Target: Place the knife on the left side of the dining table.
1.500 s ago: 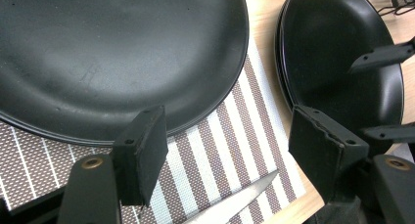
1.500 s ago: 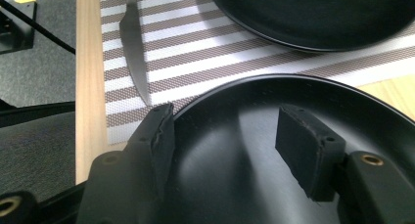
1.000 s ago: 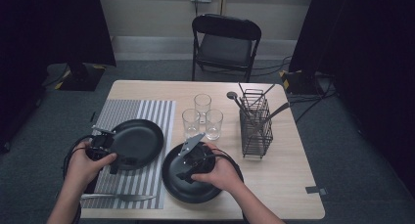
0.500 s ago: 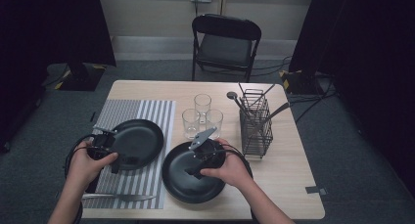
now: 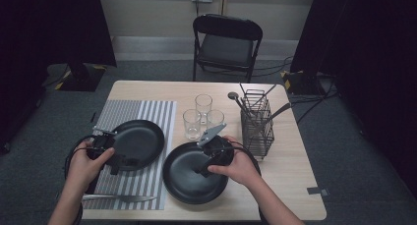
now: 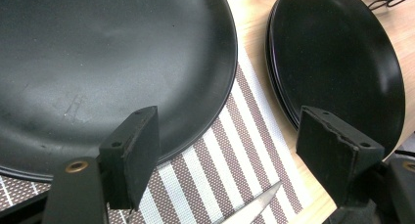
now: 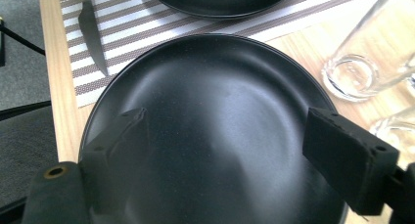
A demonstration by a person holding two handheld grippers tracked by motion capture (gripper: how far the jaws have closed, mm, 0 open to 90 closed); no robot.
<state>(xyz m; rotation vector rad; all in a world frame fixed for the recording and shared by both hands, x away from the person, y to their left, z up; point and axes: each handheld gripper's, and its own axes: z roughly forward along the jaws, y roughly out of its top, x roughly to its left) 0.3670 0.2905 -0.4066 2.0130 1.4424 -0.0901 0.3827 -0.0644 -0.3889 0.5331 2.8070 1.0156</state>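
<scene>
One black plate lies on the striped placemat at the near left of the table; a stack of black plates sits just right of it on bare wood, near the glasses. Both look just set down: the left gripper stands wide beside the mat plate's near rim, and the right gripper, above the stack, has been opening with nothing between its jaws. Next likely calls for fetching cutlery from the wire caddy.

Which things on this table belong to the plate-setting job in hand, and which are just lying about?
In the job:
- black plate on the striped mat, by the open left claw
- black plate on the bare wood, under the open right claw
- striped mat

Lying about:
- three glasses
- wire caddy with utensils
- knife
- folding chair
</scene>
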